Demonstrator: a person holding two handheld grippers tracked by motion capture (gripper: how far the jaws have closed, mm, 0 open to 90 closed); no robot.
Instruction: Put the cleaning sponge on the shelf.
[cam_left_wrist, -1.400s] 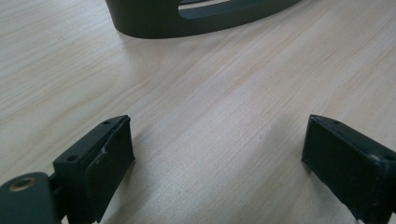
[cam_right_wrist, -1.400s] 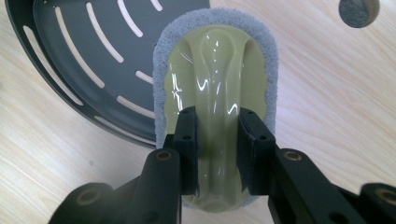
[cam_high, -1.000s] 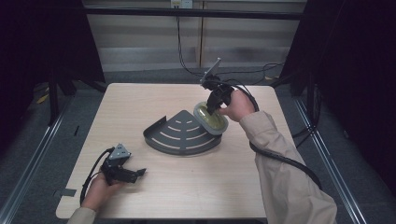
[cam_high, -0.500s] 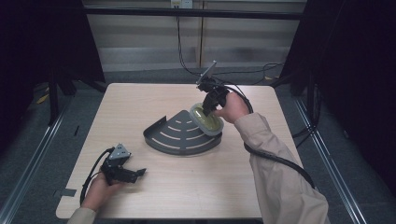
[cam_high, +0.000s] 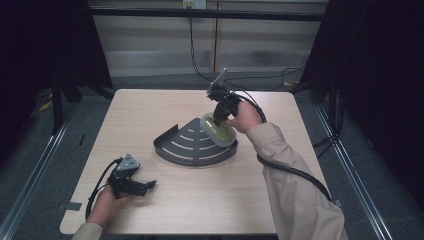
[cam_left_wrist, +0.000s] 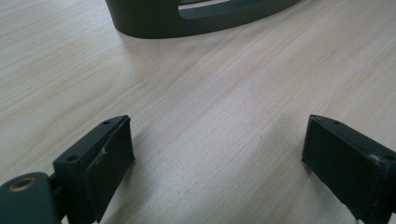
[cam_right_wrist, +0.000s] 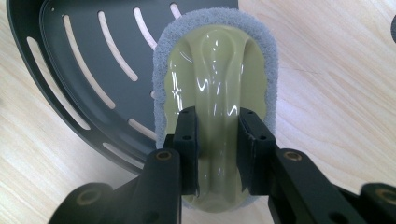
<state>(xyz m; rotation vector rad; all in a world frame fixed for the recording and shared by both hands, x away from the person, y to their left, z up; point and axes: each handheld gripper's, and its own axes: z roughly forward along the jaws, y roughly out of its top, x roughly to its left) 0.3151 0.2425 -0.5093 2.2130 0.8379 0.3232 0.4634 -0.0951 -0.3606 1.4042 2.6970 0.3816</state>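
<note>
A person sits at a pale wooden counter (cam_high: 165, 200) with a gripper in each hand. In the high view, the right gripper (cam_high: 220, 116) reaches over the far side of a dark, fan-shaped rack (cam_high: 192, 145) with curved slots, which lies near the middle of the counter. Its fingers are clamped on the raised, glossy yellow-green handle of a scrubber (cam_high: 218, 130), an oval pad with a grey scouring edge.

The right gripper view looks straight down along the two black fingers (cam_right_wrist: 188, 140), which pinch the handle ridge of the scrubber (cam_right_wrist: 215, 93) from both sides. The scrubber sits over the rim of the rack (cam_right_wrist: 88, 70), half above the slotted metal and half above bare wood.

Compared with a second ago, the scrubber has shifted a little: it was raised and tilted over the rack's far right corner, and it now lies flatter and lower, its pad at or just above the rim. Whether the pad actually presses on the metal cannot be told. The grip itself has not changed. This reads as a scrubbing stroke under way along the rack's edge, with most of the slotted surface not yet covered.

The left gripper (cam_high: 142, 186) rests at the near left of the counter, well apart from the rack. In the left gripper view its fingers (cam_left_wrist: 109, 163) stand wide open with nothing between them, just bare wood, and the rack's curved wall (cam_left_wrist: 196, 18) shows farther off. It has not moved, and does not brace the rack, which may slide under a firm stroke.
</note>
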